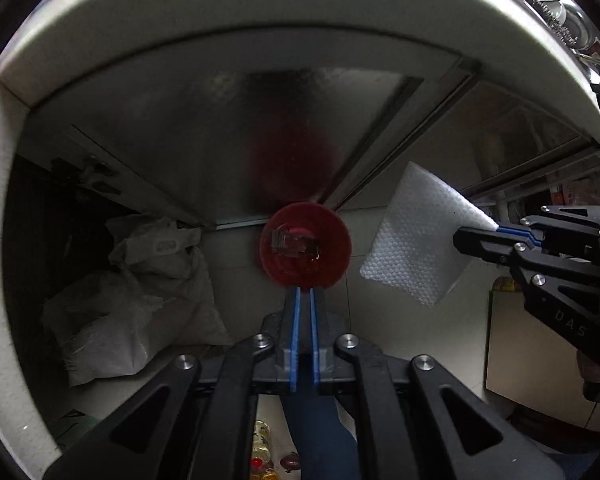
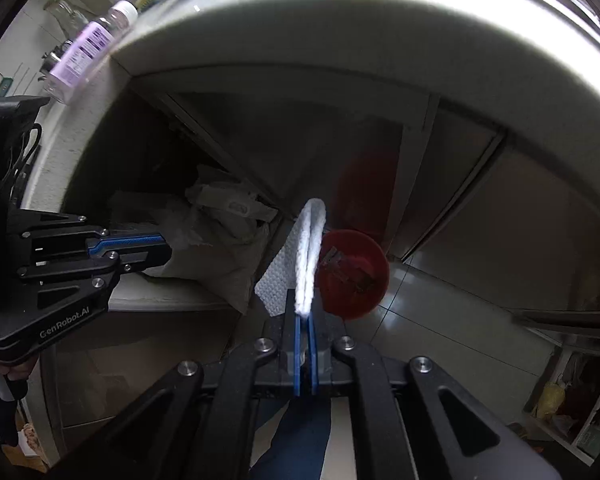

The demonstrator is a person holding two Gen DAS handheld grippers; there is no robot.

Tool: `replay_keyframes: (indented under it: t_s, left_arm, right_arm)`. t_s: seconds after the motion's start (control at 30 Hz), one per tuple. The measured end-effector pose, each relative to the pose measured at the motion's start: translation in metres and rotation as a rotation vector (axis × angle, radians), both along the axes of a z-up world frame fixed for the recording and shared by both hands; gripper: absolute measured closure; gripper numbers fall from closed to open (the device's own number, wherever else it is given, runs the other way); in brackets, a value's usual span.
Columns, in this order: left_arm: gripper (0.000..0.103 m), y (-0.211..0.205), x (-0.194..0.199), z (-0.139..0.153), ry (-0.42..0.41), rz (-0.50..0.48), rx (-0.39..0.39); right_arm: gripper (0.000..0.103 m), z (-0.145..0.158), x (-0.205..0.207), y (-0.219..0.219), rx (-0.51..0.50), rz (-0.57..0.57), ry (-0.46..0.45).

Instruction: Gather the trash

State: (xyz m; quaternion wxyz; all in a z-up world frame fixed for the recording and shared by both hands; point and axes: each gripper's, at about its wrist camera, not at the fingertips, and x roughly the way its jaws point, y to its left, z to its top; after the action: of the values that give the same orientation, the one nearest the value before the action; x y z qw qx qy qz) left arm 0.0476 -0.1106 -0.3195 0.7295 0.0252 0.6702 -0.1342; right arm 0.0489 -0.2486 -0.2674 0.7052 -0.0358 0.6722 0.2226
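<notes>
A red bin [image 1: 305, 256] [image 2: 354, 276] stands on the tiled floor below the counter, with a clear plastic piece [image 1: 296, 242] [image 2: 346, 266] lying in it. My left gripper [image 1: 305, 291] [image 2: 168, 245] points down just above the bin's near rim. Its jaws stand a narrow slit apart with nothing between them. My right gripper [image 1: 458, 236] [image 2: 305, 314] is shut on the corner of a folded white paper towel [image 1: 416, 236] [image 2: 308, 248], which hangs to the right of the bin in the left wrist view and partly hides the bin's left side in the right wrist view.
A thick white counter edge [image 1: 260, 20] arches overhead, with metal cabinet doors [image 1: 260, 140] behind the bin. White sacks [image 1: 140, 280] lie left of the bin. A purple bottle [image 2: 88, 52] lies on the counter. A pale box [image 1: 532, 352] stands at the right.
</notes>
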Motion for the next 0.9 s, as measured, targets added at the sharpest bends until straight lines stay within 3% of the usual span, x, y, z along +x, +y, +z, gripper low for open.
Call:
replay_keyframes:
  t_s: [0.37,0.43,0.6,0.7,0.77,0.9]
  left_arm:
    - [0.07,0.012,0.014,-0.151,0.087,-0.001,0.056]
    - [0.059,0.014,0.015,-0.165,0.082,-0.004,0.059]
    - [0.048,0.015,0.02,-0.203,0.07,0.0,0.075]
    - [0.038,0.016,0.022,-0.217,0.068,0.003,0.077]
    - [0.034,0.015,0.023,-0.224,0.076,-0.002,0.078]
    - [0.021,0.016,0.023,-0.229,0.077,0.006,0.093]
  right_arm:
    - [0.1,-0.165,0.006,0.021,-0.076,0.032,0.066]
    - [0.1,-0.185,0.007,0.026,-0.099,0.041,0.059]
    - [0.1,-0.22,-0.004,0.024,-0.095,0.038,0.052]
    - [0.088,-0.236,-0.005,0.018,-0.088,0.039,0.059]
    - [0.069,-0.243,-0.005,0.017,-0.08,0.038,0.06]
    - [0.055,-0.249,-0.001,0.015,-0.073,0.047,0.064]
